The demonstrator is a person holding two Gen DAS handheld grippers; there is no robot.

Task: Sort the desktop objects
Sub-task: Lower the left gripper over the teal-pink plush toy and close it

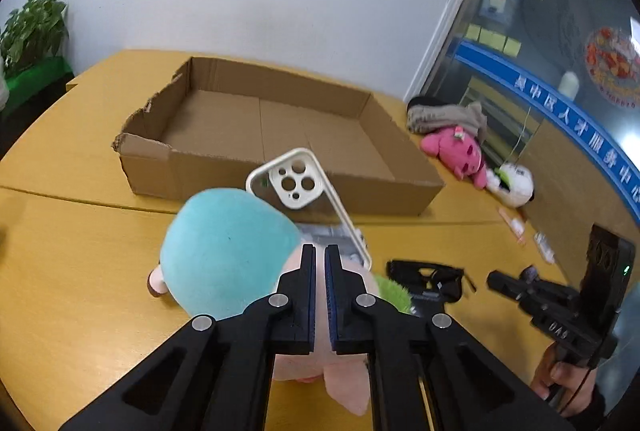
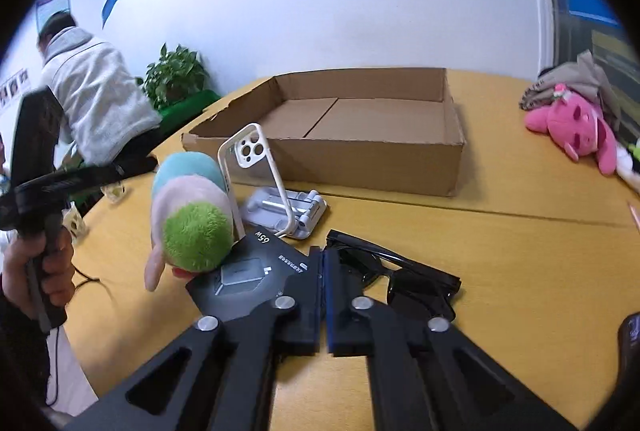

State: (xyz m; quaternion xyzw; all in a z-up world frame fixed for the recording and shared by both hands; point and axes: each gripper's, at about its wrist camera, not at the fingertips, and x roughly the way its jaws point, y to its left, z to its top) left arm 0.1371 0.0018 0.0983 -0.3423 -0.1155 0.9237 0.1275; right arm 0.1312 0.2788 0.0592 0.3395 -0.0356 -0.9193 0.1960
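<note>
the left gripper [image 1: 320, 251] hangs over the near part of the yellow wooden desk [image 1: 80, 251], its black fingers drawn narrow with only a slim gap between the blue pads and nothing clearly pinched; just beyond its tips lies the soft plush doll with a teal head, pale pink body and green tuft [image 1: 228, 247], on its side near the desk's middle; the right gripper [image 2: 322, 259] likewise has its fingers brought almost together, empty as far as can be told, its tips over the black charger card printed "65w" [image 2: 244, 271]; touching that card's right side sit the black folded sunglasses [image 2: 404, 279]; behind the doll a clear phone case with a cream rim and camera holes [image 1: 296, 187] stands tilted against a white folding phone stand [image 2: 288, 209]; further back, an open, shallow brown cardboard box with a torn left wall [image 1: 280, 135] is empty, resting toward the desk's far edge; near the far right corner lie a pink plush toy [image 1: 456, 151], a white plush toy [image 1: 516, 185] and a grey knitted cloth [image 1: 448, 115]; a person's hand [image 2: 36, 271] grips the left handle; a potted green plant [image 2: 174, 75] stands past the desk's far left edge.
</note>
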